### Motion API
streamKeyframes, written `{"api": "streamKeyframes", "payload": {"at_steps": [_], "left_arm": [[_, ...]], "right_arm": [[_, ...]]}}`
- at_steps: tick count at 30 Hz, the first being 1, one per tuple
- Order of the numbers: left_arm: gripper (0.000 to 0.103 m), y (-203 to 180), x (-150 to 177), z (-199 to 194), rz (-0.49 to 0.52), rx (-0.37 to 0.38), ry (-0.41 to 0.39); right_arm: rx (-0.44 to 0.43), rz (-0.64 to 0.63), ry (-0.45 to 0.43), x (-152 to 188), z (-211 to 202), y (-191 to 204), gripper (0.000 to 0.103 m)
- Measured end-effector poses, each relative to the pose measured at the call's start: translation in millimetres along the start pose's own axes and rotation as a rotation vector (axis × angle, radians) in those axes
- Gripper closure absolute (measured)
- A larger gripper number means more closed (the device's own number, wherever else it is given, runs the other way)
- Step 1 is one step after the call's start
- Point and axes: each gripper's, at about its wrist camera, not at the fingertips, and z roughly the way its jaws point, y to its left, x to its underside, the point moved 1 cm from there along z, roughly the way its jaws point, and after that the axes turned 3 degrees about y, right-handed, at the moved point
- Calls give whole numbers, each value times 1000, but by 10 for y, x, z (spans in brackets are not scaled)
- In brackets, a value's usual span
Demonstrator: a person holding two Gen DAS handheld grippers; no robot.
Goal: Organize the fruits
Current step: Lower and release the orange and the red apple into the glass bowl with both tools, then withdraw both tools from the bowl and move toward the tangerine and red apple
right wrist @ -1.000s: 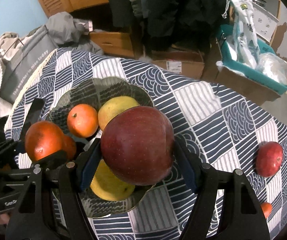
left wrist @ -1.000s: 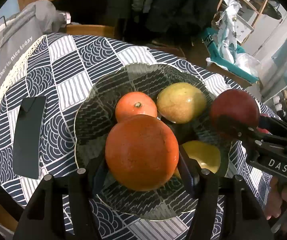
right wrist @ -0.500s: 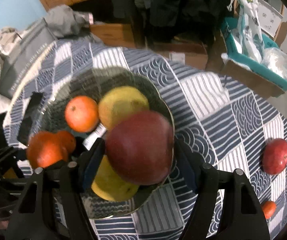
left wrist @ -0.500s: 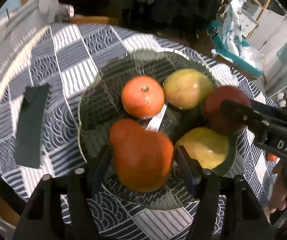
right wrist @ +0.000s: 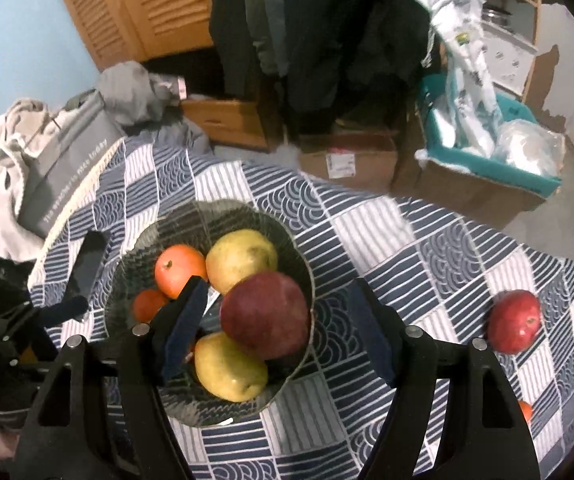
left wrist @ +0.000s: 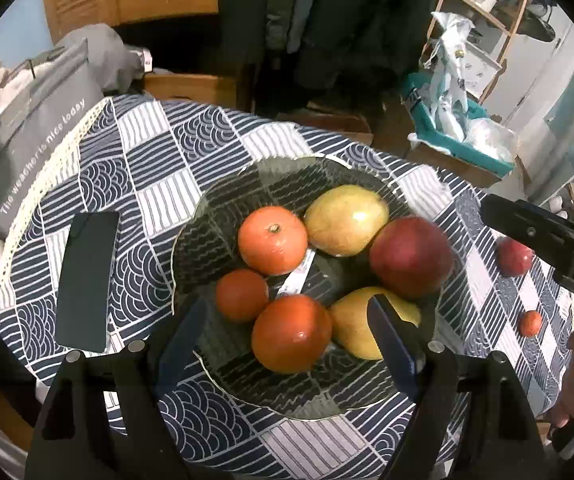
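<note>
A glass bowl (left wrist: pixel 223 200) (right wrist: pixel 299 256) on the patterned tablecloth holds three oranges, two yellow-green mangoes and a dark red apple. The orange (left wrist: pixel 291 333) I held lies at the bowl's near side. The dark red apple (left wrist: pixel 411 257) (right wrist: pixel 266 320) rests on the bowl's right side. My left gripper (left wrist: pixel 287 332) is open and empty above the bowl's near rim. My right gripper (right wrist: pixel 279 324) is open and empty above the apple. A second red apple (right wrist: pixel 514 321) (left wrist: pixel 514 256) and a small orange fruit (left wrist: pixel 530 323) (right wrist: pixel 525 410) lie on the cloth to the right.
A black phone (left wrist: pixel 87 280) lies on the cloth left of the bowl. A grey bag (left wrist: pixel 27 140) and clothes sit at the table's left edge. Cardboard boxes (right wrist: pixel 347 160) and a teal bin (right wrist: pixel 487 152) stand on the floor beyond the table.
Both grippers opened and pulled back. The orange left my left gripper and now lies in the bowl. The dark red apple left my right gripper and now rests in the bowl.
</note>
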Motion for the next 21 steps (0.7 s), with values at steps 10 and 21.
{"api": "streamKeyframes", "payload": {"at_steps": [10, 21], "left_arm": [[19, -262, -38, -324, 43, 26, -72], [19, -590, -29, -561, 100, 47, -122]], "right_arm": [[89, -13, -105, 33, -537, -113, 27], [161, -13, -186, 167, -963, -287, 23]]}}
